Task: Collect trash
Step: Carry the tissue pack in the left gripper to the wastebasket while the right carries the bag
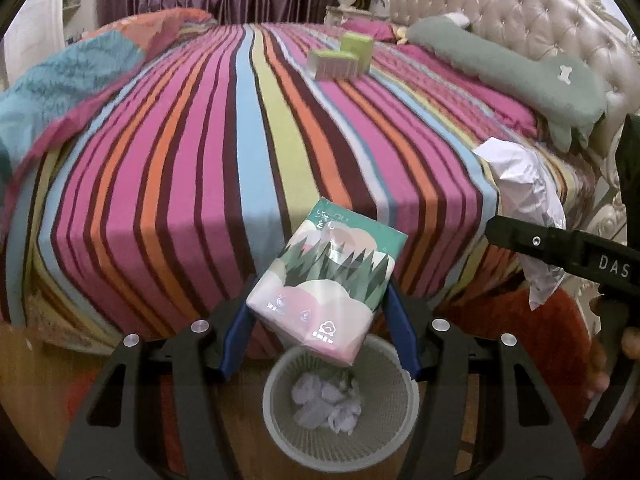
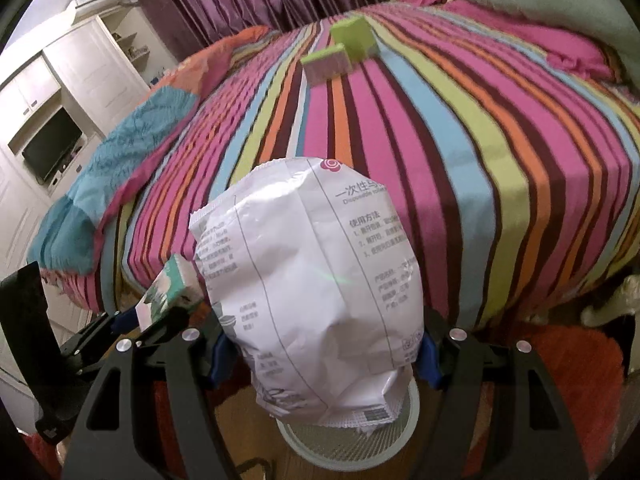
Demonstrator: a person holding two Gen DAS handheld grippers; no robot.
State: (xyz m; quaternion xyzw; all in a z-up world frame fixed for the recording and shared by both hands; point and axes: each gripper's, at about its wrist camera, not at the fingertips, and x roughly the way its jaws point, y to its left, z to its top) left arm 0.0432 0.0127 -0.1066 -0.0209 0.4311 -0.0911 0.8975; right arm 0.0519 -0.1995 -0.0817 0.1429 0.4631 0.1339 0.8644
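Observation:
My left gripper (image 1: 320, 332) is shut on a green and pink tissue pack (image 1: 328, 280), which hangs just above a round mesh waste basket (image 1: 400, 412) on the floor. Crumpled white paper lies inside the basket. In the right wrist view, my right gripper (image 2: 320, 356) is shut on a crinkled white plastic bag (image 2: 316, 288) with printed text. The bag hides most of the waste basket (image 2: 304, 446) beneath it. The white bag (image 1: 528, 200) and the right gripper also show at the right edge of the left wrist view; the tissue pack (image 2: 168, 292) shows at the lower left of the right wrist view.
A bed with a striped cover (image 1: 224, 152) fills the space ahead. Two green and pink boxes (image 1: 340, 60) stand far back on it. A green plush pillow (image 1: 520, 68) lies against the tufted headboard. A red rug (image 2: 580, 360) covers the floor at right; white cabinets (image 2: 72, 80) stand left.

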